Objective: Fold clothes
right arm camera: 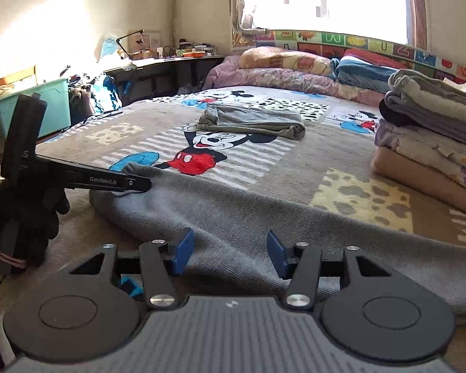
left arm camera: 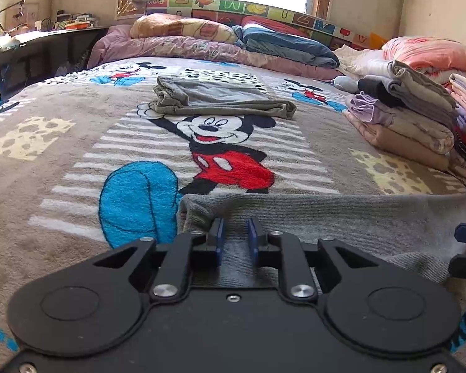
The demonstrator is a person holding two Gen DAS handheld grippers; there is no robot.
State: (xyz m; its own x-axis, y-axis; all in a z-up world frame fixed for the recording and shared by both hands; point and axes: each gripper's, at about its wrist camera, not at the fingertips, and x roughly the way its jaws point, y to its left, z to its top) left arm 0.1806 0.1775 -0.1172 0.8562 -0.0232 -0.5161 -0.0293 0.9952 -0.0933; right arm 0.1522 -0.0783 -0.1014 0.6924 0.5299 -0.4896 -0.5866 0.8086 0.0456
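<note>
The left hand-held gripper (left arm camera: 236, 237) hangs low over the near edge of a grey sweater (left arm camera: 341, 220), its blue pads (left arm camera: 219, 239) a small way apart with grey cloth showing between them; whether they pinch the fabric cannot be told from this angle. In the right wrist view this same tool lies at 9 o'clock, its tip resting on the sweater's left end, held by a black-gloved hand (right arm camera: 25, 217). The right hand-held gripper (right arm camera: 228, 253) has its jaws wide apart above the sweater's near hem, gripping nothing.

The sweater lies spread across the front of the bed (right arm camera: 264, 161), over a cartoon-mouse blanket (left arm camera: 226, 152). Toward 12 o'clock, farther up the blanket, rests a folded grey-green garment (left arm camera: 214, 99). At 3 o'clock a stack of folded clothes (right arm camera: 431, 143) sits on the bed's right side. Rolled quilts (left arm camera: 183, 40) line the head of the bed beneath the window (right arm camera: 326, 0). At 10 o'clock stands a cluttered dark surface (right arm camera: 171, 62), with a teal bin (right arm camera: 46, 108) beside it.
</note>
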